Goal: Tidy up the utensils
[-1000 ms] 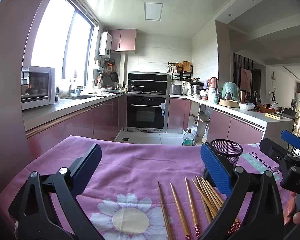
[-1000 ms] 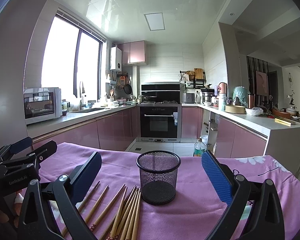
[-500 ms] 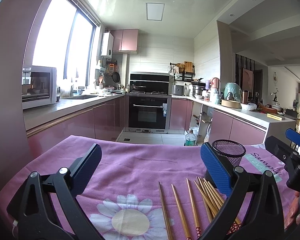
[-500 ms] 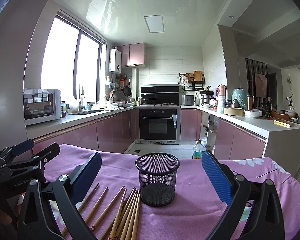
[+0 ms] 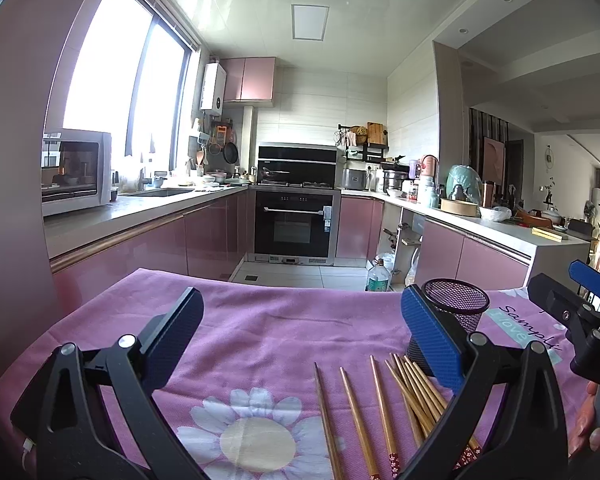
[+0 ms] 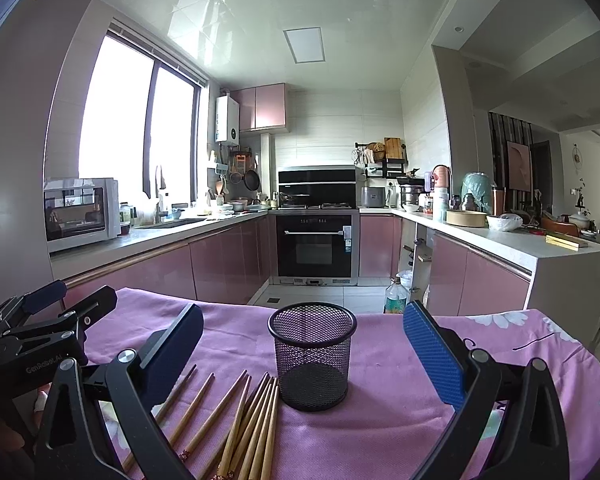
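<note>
I've tipped both grippers up slightly. My left gripper [image 5: 300, 340] and right gripper [image 6: 302, 354] gape empty. Chopsticks [image 6: 236, 412] lie below-left of the right one, the mesh cup [image 6: 312, 354] dead ahead. Still approaching; next, I'd lower onto one stick.

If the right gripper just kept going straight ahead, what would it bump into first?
Probably the black wire-mesh cup, standing upright on the pink cloth between the open right gripper fingers. The wooden chopsticks lie lower left, likely missed.

Two low tabletop views, kitchenward
</note>
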